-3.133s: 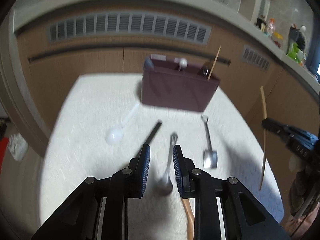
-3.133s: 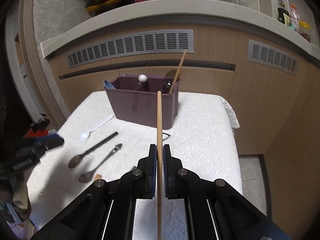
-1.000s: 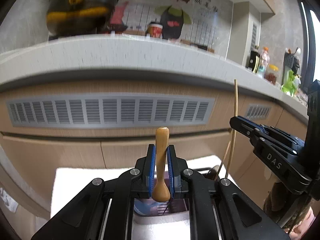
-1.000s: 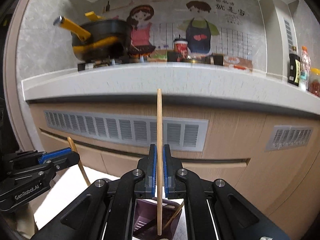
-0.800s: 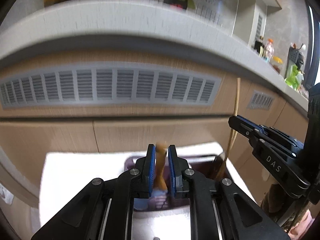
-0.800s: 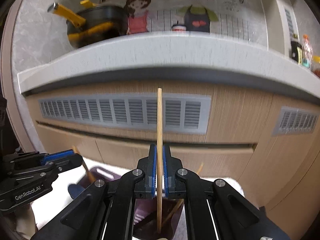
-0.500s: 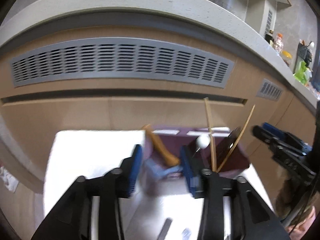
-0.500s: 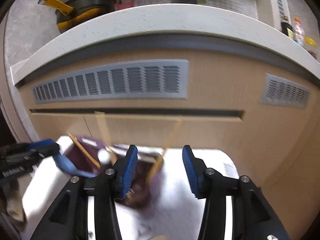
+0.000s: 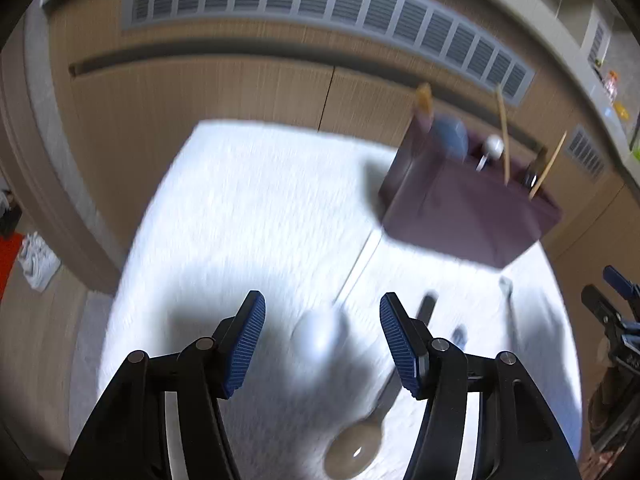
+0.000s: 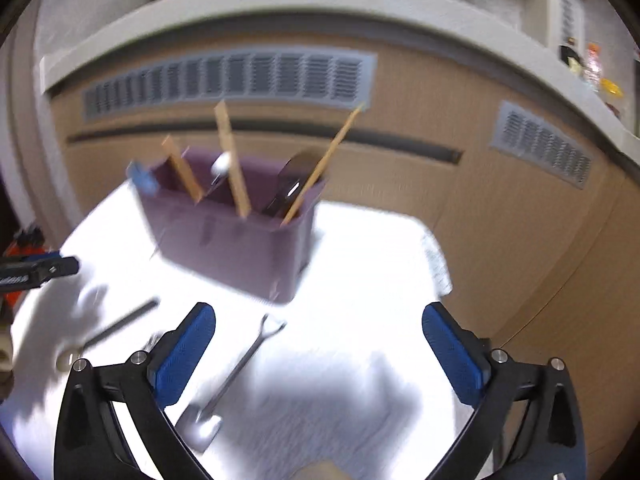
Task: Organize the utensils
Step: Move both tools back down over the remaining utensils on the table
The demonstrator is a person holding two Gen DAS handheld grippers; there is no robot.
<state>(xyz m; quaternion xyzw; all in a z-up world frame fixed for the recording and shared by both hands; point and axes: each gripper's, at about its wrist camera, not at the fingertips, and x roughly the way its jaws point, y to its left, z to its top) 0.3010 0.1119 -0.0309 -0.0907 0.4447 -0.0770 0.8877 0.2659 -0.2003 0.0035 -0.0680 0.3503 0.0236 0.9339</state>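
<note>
Wood-panel cabinet fronts w/ grey vent grilles back a table under a white textured cloth [image 9: 248, 216]; both views motion-blurred. Left gripper [image 9: 322, 340]: jaws have just been opening, now abt half apart, nothing clamped; white plastic spoon [image 9: 320, 334] lies on the cloth between the blue pads, bowl near, handle running to 1 o'clock, pads not touching it. At 5 o'clock from that bowl, a spoon w/ dark handle [image 9: 352, 456], bowl nearest the camera. Small metal shovel-shaped spoon [image 9: 510, 304] at 3 o'clock, near the cloth's right side. Purple utensil box [image 9: 468, 216] sits at 2 o'clock, holding two chopsticks, a wooden-handled piece, a blue piece and a white-tipped one. Right gripper [image 10: 318, 354]: jaws have just been opening, now spread wide, empty; the shovel spoon [image 10: 236, 372] lies on the cloth just inside its left pad, blade near, handle pointing to 1 o'clock. Purple box [image 10: 236, 240] at 11 o'clock in that view, chopstick [image 10: 320, 166] leaning right, second chopstick [image 10: 232, 160] leaning left. Dark-handled spoon [image 10: 116, 326] at 9 o'clock; left gripper's tip shows at the far left edge.
</note>
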